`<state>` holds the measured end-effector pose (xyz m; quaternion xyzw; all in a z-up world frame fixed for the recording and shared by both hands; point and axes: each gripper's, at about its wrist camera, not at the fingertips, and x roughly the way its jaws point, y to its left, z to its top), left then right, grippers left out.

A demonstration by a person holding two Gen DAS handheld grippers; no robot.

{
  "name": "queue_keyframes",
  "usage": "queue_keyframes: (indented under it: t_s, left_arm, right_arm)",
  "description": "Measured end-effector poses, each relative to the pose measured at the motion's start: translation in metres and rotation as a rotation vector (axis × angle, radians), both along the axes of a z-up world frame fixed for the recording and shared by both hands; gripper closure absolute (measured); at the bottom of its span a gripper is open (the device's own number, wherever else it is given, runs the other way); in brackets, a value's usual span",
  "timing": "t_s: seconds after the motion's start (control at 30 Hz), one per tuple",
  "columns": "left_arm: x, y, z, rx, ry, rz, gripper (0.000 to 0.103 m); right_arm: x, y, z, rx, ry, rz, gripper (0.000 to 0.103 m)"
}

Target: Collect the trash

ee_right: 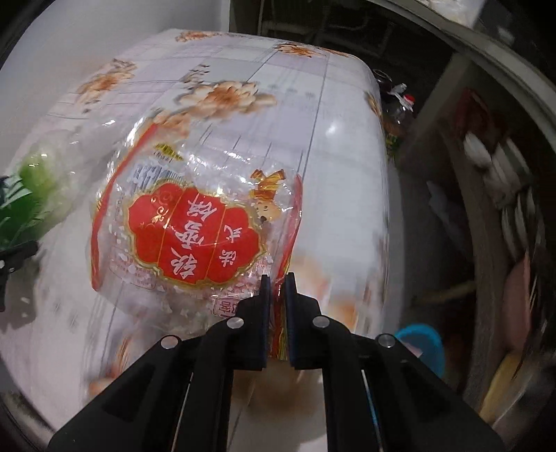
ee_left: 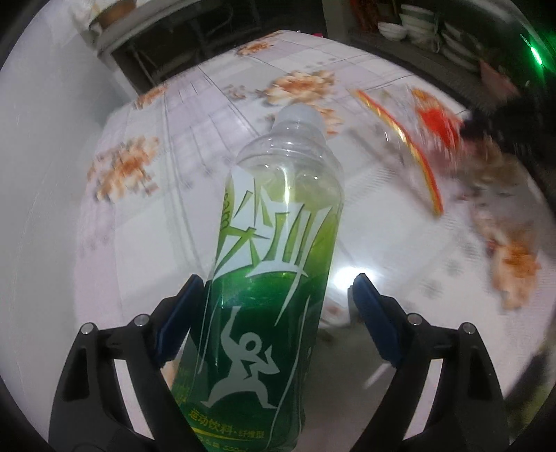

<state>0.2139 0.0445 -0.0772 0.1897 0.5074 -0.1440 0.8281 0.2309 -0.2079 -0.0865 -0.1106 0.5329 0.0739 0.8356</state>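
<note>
An empty clear bottle [ee_left: 274, 278] with a green and white label and a white cap stands between the fingers of my left gripper [ee_left: 276, 292]. The left pad touches the bottle; the right pad stands apart from it. My right gripper [ee_right: 277, 292] is shut on the edge of a clear plastic bag [ee_right: 194, 229] with a red and gold label, held above the table. The bag also shows in the left wrist view [ee_left: 427, 128], blurred. The bottle shows as a green blur at the left edge of the right wrist view [ee_right: 31, 187].
The table [ee_left: 180, 194] has a glossy white cloth with orange flowers. Shelves with stacked bowls [ee_left: 417, 24] stand behind it. In the right wrist view a blue bowl [ee_right: 424, 344] sits low at the right, and a dark bottle [ee_right: 396, 101] is past the table's far corner.
</note>
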Motion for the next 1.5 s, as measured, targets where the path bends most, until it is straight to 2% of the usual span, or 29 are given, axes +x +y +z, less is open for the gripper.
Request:
queue_keyframes:
  t_s: [0.17,0.3,0.33,0.47,0.5,0.53,0.63,0.83,0.9,0.97,1.0,1.07,1.1,1.23,1.3,1.4,1.5]
  left_arm:
    - [-0.024,0.001,0.008,-0.205,0.106,0.065,0.020]
    - [-0.033,0.005,0.009,-0.383,0.194,0.121,0.020]
    - [-0.037,0.003,0.009,-0.398,0.200,0.127,0.020]
    - [-0.047,-0.004,0.014,-0.400,0.176,0.111,0.020]
    - [-0.047,-0.005,0.016,-0.399,0.171,0.107,0.020]
    - [-0.048,-0.007,0.017,-0.395,0.163,0.099,0.020]
    - [-0.048,-0.011,0.017,-0.358,0.137,0.089,0.020]
    - [-0.044,-0.009,0.016,-0.372,0.128,0.089,0.020]
    - [-0.045,-0.008,0.017,-0.379,0.121,0.088,0.020]
    - [-0.046,-0.005,0.020,-0.395,0.109,0.081,0.020]
    - [-0.047,-0.004,0.021,-0.402,0.106,0.080,0.020]
    - [-0.050,0.000,0.025,-0.430,0.095,0.074,0.020]
    - [-0.051,0.002,0.027,-0.437,0.089,0.072,0.020]
    - [-0.060,0.013,0.035,-0.460,0.052,0.064,0.020]
    - [-0.064,0.018,0.038,-0.462,0.037,0.067,0.020]
    - [-0.071,0.026,0.039,-0.488,0.038,0.062,0.027]
    - [-0.074,0.032,0.036,-0.517,0.054,0.059,0.031]
  right_arm:
    - [-0.046,-0.016,0.000,0.098,-0.020,-0.102,0.094]
    - [-0.080,-0.030,-0.002,0.230,-0.012,-0.184,0.093]
    - [-0.087,-0.032,-0.002,0.260,-0.008,-0.191,0.092]
    - [-0.106,-0.032,-0.002,0.355,0.025,-0.158,0.083]
    - [-0.111,-0.031,-0.001,0.359,0.028,-0.144,0.076]
    - [-0.116,-0.032,0.002,0.357,0.023,-0.131,0.066]
    - [-0.122,-0.033,0.013,0.306,-0.023,-0.075,0.048]
    - [-0.133,-0.010,0.037,0.246,-0.131,0.138,0.026]
    - [-0.137,-0.001,0.040,0.230,-0.143,0.181,0.026]
    - [-0.137,0.001,0.042,0.260,-0.133,0.169,0.026]
    - [-0.134,0.000,0.043,0.326,-0.110,0.152,0.026]
    - [-0.123,-0.006,0.043,0.540,-0.045,0.101,0.026]
    - [-0.118,-0.006,0.042,0.608,-0.018,0.089,0.026]
    - [-0.088,0.008,0.036,0.794,0.071,0.000,0.027]
    - [-0.071,0.014,0.030,0.883,0.131,-0.039,0.032]
    - [-0.050,0.032,0.022,0.937,0.206,-0.064,0.033]
    - [-0.034,0.055,0.011,0.892,0.281,-0.086,0.037]
